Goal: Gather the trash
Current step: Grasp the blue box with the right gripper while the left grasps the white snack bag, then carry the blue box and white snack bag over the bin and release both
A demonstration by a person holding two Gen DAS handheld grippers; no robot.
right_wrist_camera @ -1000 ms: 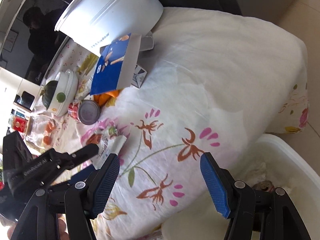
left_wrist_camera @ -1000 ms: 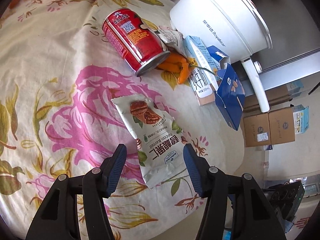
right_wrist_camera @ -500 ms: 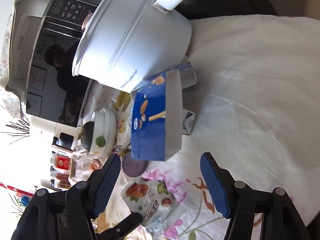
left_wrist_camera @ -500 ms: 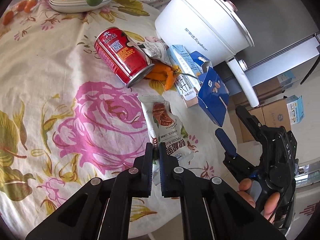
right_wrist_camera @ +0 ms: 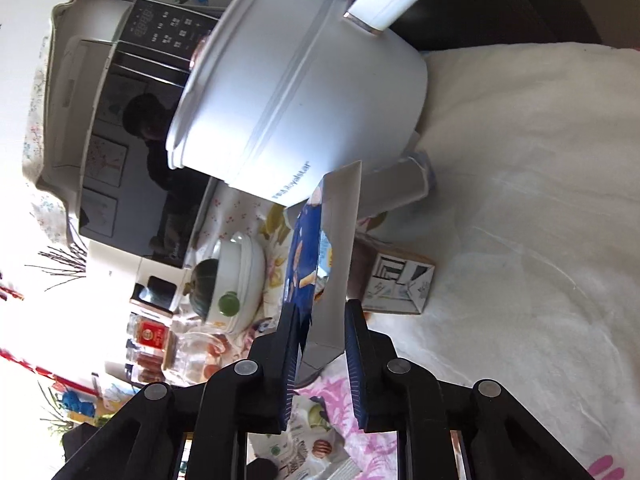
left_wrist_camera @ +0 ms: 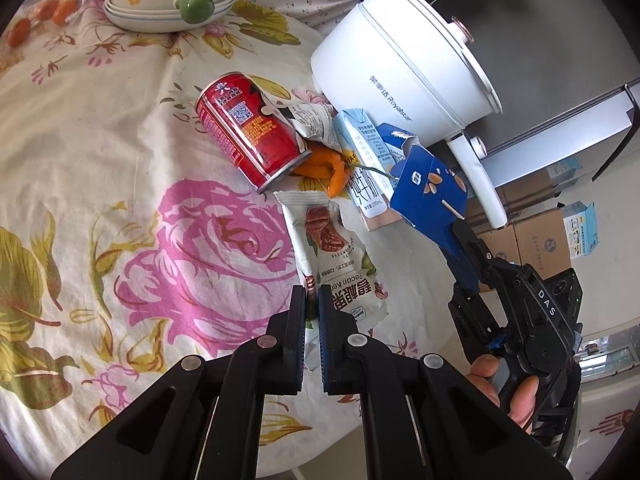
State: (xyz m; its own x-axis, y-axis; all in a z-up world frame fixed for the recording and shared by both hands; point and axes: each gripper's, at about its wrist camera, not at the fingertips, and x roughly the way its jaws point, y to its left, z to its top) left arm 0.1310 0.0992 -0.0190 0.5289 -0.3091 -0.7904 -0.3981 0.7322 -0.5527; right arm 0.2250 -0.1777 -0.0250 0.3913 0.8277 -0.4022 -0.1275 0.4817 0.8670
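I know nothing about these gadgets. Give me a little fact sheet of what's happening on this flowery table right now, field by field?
setting: floral tablecloth with litter beside a white electric pot
left tool: shut on the pecan snack bag
right tool: jaws have just been closing, now gripping the blue carton
still lying loose: red can on its side, milk carton, orange peel
not trash: stacked dishes at the far edge

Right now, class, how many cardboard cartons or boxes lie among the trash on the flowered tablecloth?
2. The pale milk carton lies beside the white cooker; the blue snack box is next to it, clamped in the right gripper. Others may be hidden behind the cooker.
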